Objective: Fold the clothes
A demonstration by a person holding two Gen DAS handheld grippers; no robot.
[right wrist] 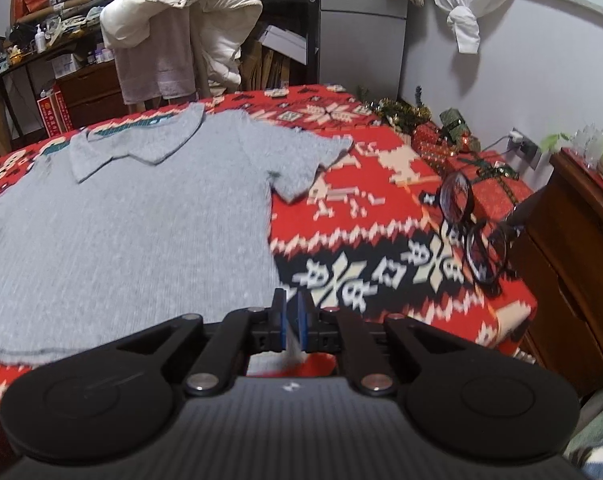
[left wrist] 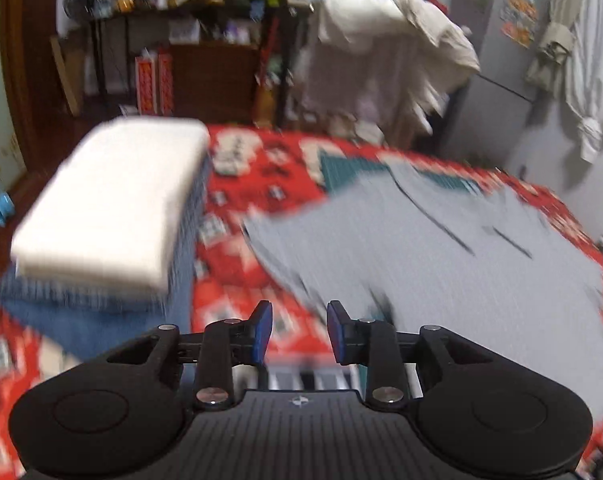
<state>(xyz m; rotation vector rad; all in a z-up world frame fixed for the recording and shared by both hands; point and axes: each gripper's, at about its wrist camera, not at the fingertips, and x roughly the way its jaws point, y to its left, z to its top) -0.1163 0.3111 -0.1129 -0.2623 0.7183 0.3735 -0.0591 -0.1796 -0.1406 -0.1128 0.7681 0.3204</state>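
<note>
Nearest, the right gripper (right wrist: 292,322) has its blue pads pinched together on a thin strip of the grey ribbed short-sleeved polo shirt (right wrist: 141,232), seemingly its near right hem corner, probably to hold it for a fold. The left gripper (left wrist: 299,330) hovers with its pads spread and holding nothing, above the shirt's near left edge; that view is smeared by motion.

The shirt lies flat and spread on the red patterned Christmas blanket (right wrist: 341,216), collar at the far end, sleeves out. Left of it sits a stack of folded clothes (left wrist: 109,204), white on blue, likely finished pieces. Far right, round black-framed glasses (right wrist: 467,224) rest clear of the work. No writing is legible.
</note>
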